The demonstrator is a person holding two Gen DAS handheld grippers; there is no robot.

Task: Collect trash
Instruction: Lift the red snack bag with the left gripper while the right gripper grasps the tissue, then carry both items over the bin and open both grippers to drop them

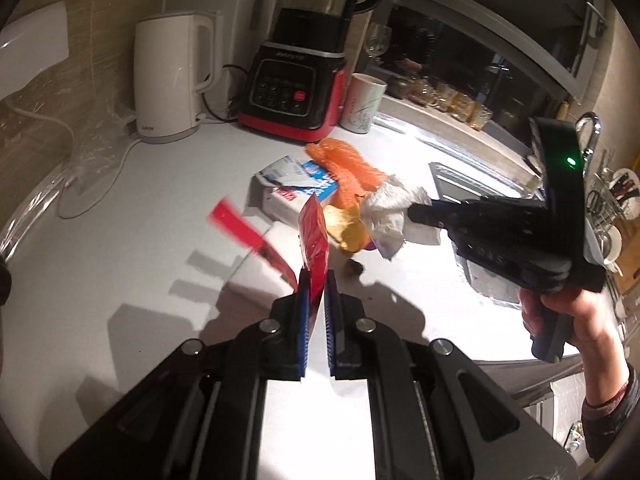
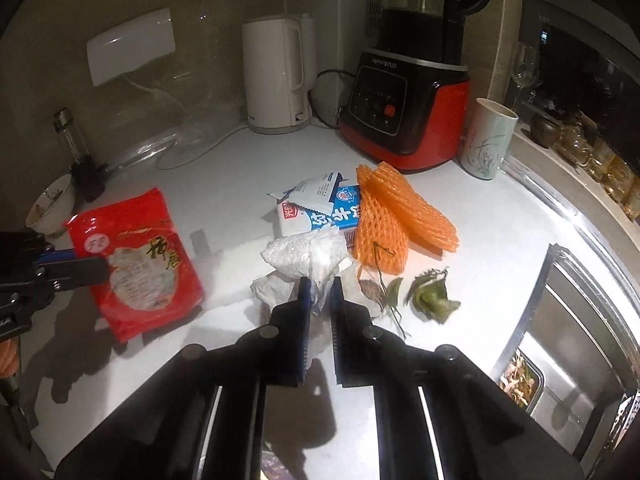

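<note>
White kitchen counter (image 2: 224,160) fills both of our views, with a pale kettle (image 2: 278,76) and a red-and-black blender (image 2: 404,108) standing against the back wall, a patterned cup (image 2: 490,140) beside the blender, and a steel sink (image 2: 568,320) at the right.

We see the trash gathered in the middle of the counter: a flattened blue-and-white milk carton (image 2: 320,208), with orange foam netting (image 2: 400,216) lying against its right side, and some green leaf scraps (image 2: 432,294) and a thin stem in front of the netting.

Our left gripper (image 1: 316,280) has its fingers pinched narrow on the edge of a red snack bag (image 1: 314,236), which stands up from the pads above the counter. From the right wrist view the same bag (image 2: 136,256) shows its full red face with a clear window, held at its left edge by the dark fingers coming in from the left.

Our right gripper (image 2: 318,292) has its fingers drawn close on a crumpled white paper towel (image 2: 308,256), the wad bulging out ahead of the pads, just in front of the carton. In the left wrist view that towel (image 1: 388,208) hangs from the tip of the right gripper, and a hand (image 1: 572,312) in a dark sleeve grasps the handle.
</note>
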